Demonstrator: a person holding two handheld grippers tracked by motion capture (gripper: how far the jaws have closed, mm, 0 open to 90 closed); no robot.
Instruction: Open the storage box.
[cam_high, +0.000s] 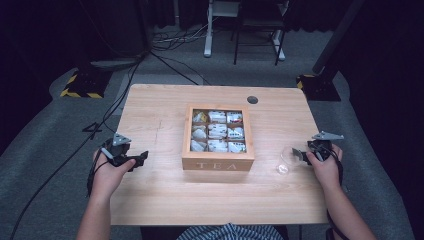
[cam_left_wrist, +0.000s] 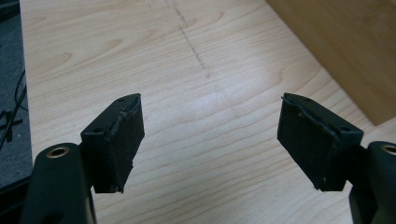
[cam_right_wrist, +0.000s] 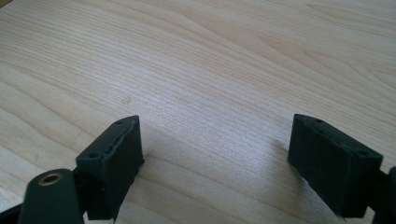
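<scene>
- Two claws, one per hand, low over the near half of the worktop (cam_high: 165, 200).
- Left claw (cam_high: 134, 161): jaws spread wide, nothing between them; in the left gripper view (cam_left_wrist: 210, 140) bare wood lies under the gap, with the box's side at upper right.
- Right claw (cam_high: 299, 155): jaws likewise spread and empty; the right gripper view (cam_right_wrist: 215, 158) has plain wood beneath.
- Clear lid or dish (cam_high: 286, 161): near the right edge, just beside the right claw; too faint to say what it is.
- Risk, as a judgement: a careless sweep of the right claw could knock this glassy piece off the edge; it is hard to see.
- Box (cam_high: 218, 162): wooden, marked TEA, open, at the worktop centre between the claws.
- Contents: nine compartments, three by three, each holding tea bags (cam_high: 217, 131); mostly white wrappers.
- Risk, as a judgement: packets sit snug, so a pinch may lift a neighbour too.
- Hole (cam_high: 252, 99): round, far edge.
</scene>
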